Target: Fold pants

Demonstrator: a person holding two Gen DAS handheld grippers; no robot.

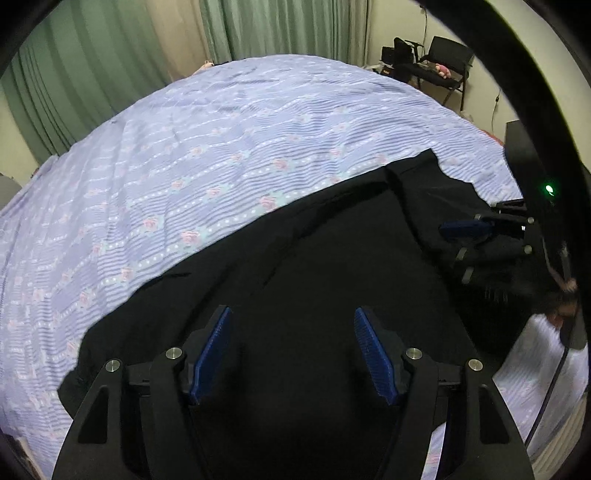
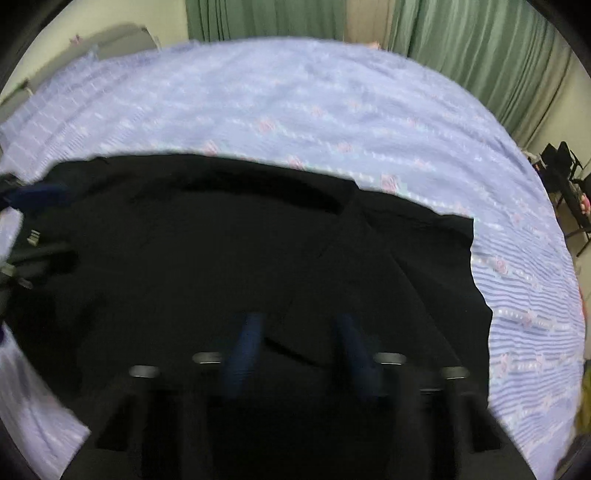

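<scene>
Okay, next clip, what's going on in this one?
A person holding a two-finger tool in each hand is working on black pants spread on a bed with a lavender floral sheet. Both tools hang over the dark fabric with their blue pads apart: the left tool is open and grips nothing, and the right tool, blurred in its own view, also looks open. No clear fold shows yet. Green curtains and a black chair stand beyond the bed.

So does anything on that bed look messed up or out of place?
Nothing stands out. The black pants lie spread on the bedspread with a few creases and a wavy edge at one end, normal for cloth mid-fold. Both claws, left and right, are open above them. The right view is blurred.
</scene>
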